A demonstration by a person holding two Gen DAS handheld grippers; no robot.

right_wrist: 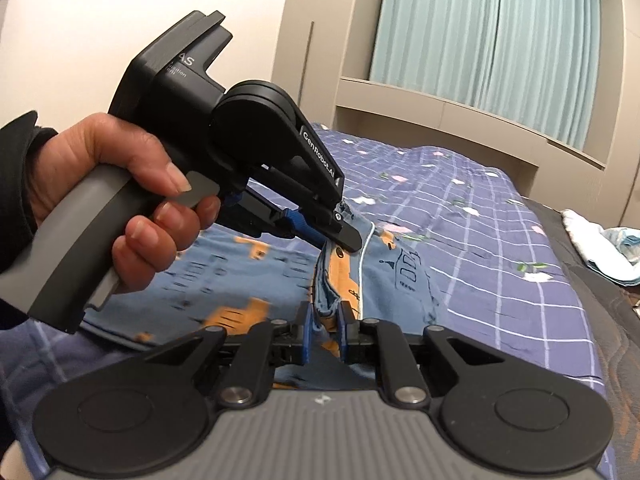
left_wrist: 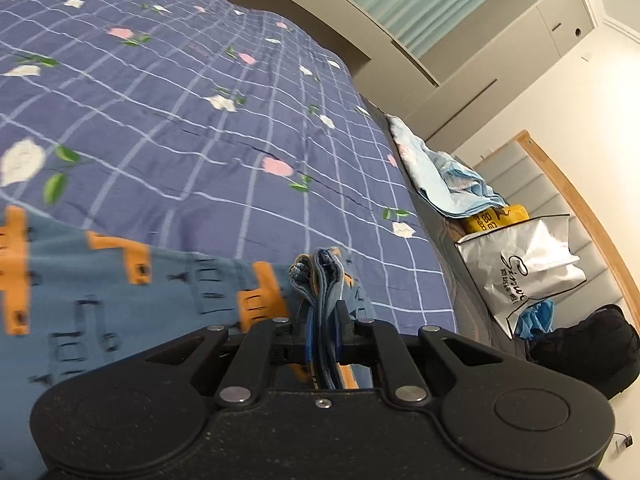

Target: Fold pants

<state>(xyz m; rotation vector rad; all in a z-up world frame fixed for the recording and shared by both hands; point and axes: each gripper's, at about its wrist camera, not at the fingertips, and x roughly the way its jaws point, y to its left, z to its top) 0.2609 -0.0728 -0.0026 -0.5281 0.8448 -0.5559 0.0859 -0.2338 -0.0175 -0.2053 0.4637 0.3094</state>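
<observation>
The pants [left_wrist: 120,304] are blue cotton printed with orange blocks and dark line drawings, with a thin white cord [right_wrist: 366,252] hanging at the bunched edge. They lie spread on the bed, running off toward nine o'clock in the left wrist view. Their gathered edge [left_wrist: 320,280] stands up in thick folded layers at six o'clock, lifted off the bed. In the right wrist view the same ridge [right_wrist: 332,280] runs from centre toward six o'clock.
</observation>
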